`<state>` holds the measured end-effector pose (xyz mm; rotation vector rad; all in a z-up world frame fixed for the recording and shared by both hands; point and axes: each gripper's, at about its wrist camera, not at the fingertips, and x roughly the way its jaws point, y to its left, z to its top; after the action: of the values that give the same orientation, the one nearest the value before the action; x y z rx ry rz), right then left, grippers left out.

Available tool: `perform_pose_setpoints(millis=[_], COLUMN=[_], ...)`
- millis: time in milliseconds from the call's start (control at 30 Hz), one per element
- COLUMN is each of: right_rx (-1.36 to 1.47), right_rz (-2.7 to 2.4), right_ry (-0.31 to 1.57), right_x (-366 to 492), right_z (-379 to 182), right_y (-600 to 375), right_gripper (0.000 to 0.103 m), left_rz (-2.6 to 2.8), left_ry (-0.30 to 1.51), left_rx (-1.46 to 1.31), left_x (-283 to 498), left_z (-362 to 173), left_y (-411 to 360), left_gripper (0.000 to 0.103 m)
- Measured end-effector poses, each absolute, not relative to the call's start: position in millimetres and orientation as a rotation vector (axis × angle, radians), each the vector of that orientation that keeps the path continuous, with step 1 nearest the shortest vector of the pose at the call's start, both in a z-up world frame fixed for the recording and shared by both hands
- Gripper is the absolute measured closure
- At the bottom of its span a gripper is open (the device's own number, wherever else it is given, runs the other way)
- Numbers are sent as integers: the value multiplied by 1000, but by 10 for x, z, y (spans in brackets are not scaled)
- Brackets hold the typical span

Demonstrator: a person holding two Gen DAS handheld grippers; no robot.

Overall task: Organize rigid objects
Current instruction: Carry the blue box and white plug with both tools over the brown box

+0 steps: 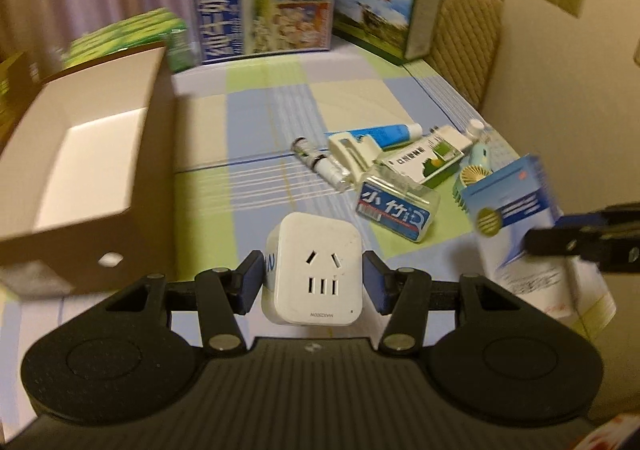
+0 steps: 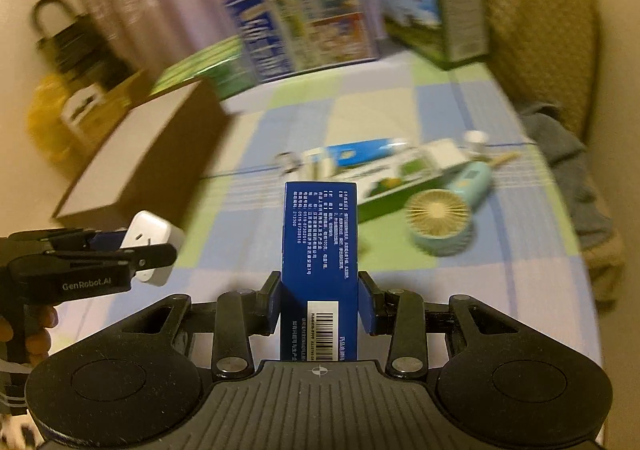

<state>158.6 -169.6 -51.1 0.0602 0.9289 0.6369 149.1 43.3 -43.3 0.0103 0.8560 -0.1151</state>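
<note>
Both grippers are holding something. Left gripper [image 1: 314, 282], lower centre of the left wrist view, is pinching a white socket adapter [image 1: 316, 270] by its sides, socket face turned to the camera, "MAXCISION"-like lettering on its lower edge, hard to read. Right gripper [image 2: 319, 300], lower centre of the right wrist view, is clamping a blue carton [image 2: 319, 250] by its long sides; long axis is running straight away from the camera, far end pointing toward the clutter, barcode end nearest the camera, small white Chinese print on top, too small to read.

An open cardboard box [image 1: 80, 153] with a white inside is sitting at left of the left wrist view, well apart from the adapter. On the checked cloth [image 1: 256, 129], right of centre, a pile is lying: blue-and-white tube [image 1: 394, 133], white clip [image 1: 346, 151], two small vials [image 1: 320, 163], clear case with a blue label in Chinese characters [image 1: 394, 211], green-and-white carton [image 1: 430, 159], pale blue hand fan [image 2: 444, 217]. Big printed boxes [image 1: 266, 5] are standing along the upper edge.

In the right wrist view the left gripper [image 2: 156, 250] is showing at lower left, marked "GenRobot.AI", a hand [image 2: 32, 334] gripping its handle. Nothing is lying between the blue carton and the pile.
</note>
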Motion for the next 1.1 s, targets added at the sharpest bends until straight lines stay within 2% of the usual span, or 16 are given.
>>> perform_pose_setpoints(millis=[300, 667, 867, 1100], right_rx=[55, 90, 43, -85], right_rz=[824, 937, 921, 831], right_ry=[894, 807, 807, 883], right_x=[1480, 1798, 1991, 2147], right_z=[-309, 3, -44, -422], right_y=[-979, 499, 1248, 1835], right_gripper=[68, 68, 68, 68], left_rz=[1, 77, 96, 111], left_ry=[791, 728, 749, 848], left_rx=[-62, -61, -62, -84], left_x=[1147, 1610, 1969, 2324], left_z=[-67, 267, 201, -137], left_y=[992, 2111, 2678, 3135], left_gripper=[53, 54, 54, 54])
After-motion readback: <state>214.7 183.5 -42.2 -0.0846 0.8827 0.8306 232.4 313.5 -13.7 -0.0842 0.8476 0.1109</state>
